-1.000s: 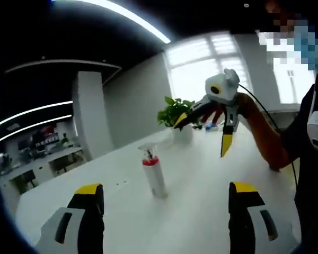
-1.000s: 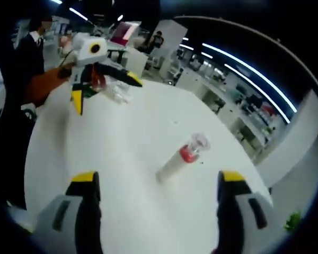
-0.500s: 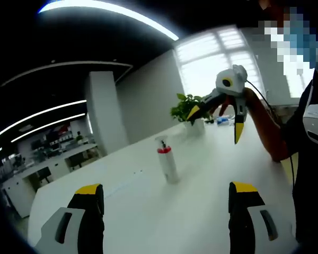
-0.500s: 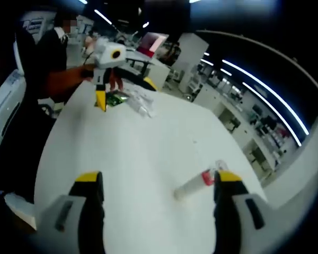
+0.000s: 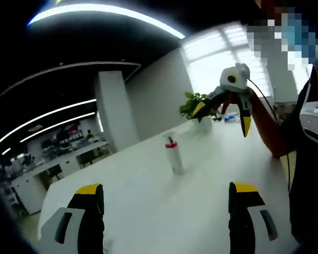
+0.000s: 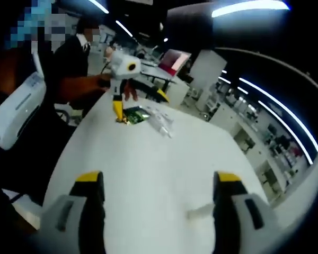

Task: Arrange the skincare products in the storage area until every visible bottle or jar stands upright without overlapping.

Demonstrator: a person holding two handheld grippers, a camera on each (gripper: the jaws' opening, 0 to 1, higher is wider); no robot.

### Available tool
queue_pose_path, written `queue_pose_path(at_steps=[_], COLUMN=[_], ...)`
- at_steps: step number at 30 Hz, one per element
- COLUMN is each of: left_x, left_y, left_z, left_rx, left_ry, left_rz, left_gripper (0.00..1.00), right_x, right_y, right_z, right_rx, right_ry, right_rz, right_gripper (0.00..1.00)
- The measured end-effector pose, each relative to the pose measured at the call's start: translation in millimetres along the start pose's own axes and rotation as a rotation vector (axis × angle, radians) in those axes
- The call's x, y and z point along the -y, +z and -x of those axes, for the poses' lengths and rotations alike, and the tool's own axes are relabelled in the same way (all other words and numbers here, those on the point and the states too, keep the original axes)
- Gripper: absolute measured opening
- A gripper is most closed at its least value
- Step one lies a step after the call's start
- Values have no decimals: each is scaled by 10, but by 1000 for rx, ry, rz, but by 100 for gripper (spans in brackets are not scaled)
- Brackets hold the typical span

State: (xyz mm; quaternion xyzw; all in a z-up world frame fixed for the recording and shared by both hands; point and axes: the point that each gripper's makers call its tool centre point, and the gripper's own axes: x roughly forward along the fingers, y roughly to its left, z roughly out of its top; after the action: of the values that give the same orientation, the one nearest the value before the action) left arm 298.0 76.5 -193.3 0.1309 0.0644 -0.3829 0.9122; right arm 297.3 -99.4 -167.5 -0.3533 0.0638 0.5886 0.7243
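Both the left gripper (image 5: 165, 211) and right gripper (image 6: 155, 203) gape wide, empty; the red-collared bottle (image 5: 174, 155) stands upright on the white table (image 5: 201, 196).

White bottle (image 5: 175, 159) w/ red collar; white table (image 5: 201, 180); yellow-tipped jaws.

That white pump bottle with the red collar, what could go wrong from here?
The white pump bottle with the red collar stands alone on the white table, tall and narrow, so a sideways nudge could tip it. Both the left gripper and the right gripper are open and away from it, so neither steadies it.
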Motion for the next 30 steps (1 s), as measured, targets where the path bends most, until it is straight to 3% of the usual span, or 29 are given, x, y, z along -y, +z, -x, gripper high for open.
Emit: queue_pose_path(at_steps=[7, 15, 30], left_x=[-43, -132, -258], left_y=[-48, -153, -290], left_z=[245, 515, 923], left_rx=[1, 4, 4], left_ry=[42, 91, 159], left_rz=[4, 27, 51], left_gripper=[100, 100, 100], right_x=[-89, -243, -470], right_y=[62, 257, 398], right_z=[-145, -272, -758], right_rx=[-1, 54, 93], right_ry=[38, 96, 193], right_rz=[22, 46, 13], right_gripper=[84, 81, 76])
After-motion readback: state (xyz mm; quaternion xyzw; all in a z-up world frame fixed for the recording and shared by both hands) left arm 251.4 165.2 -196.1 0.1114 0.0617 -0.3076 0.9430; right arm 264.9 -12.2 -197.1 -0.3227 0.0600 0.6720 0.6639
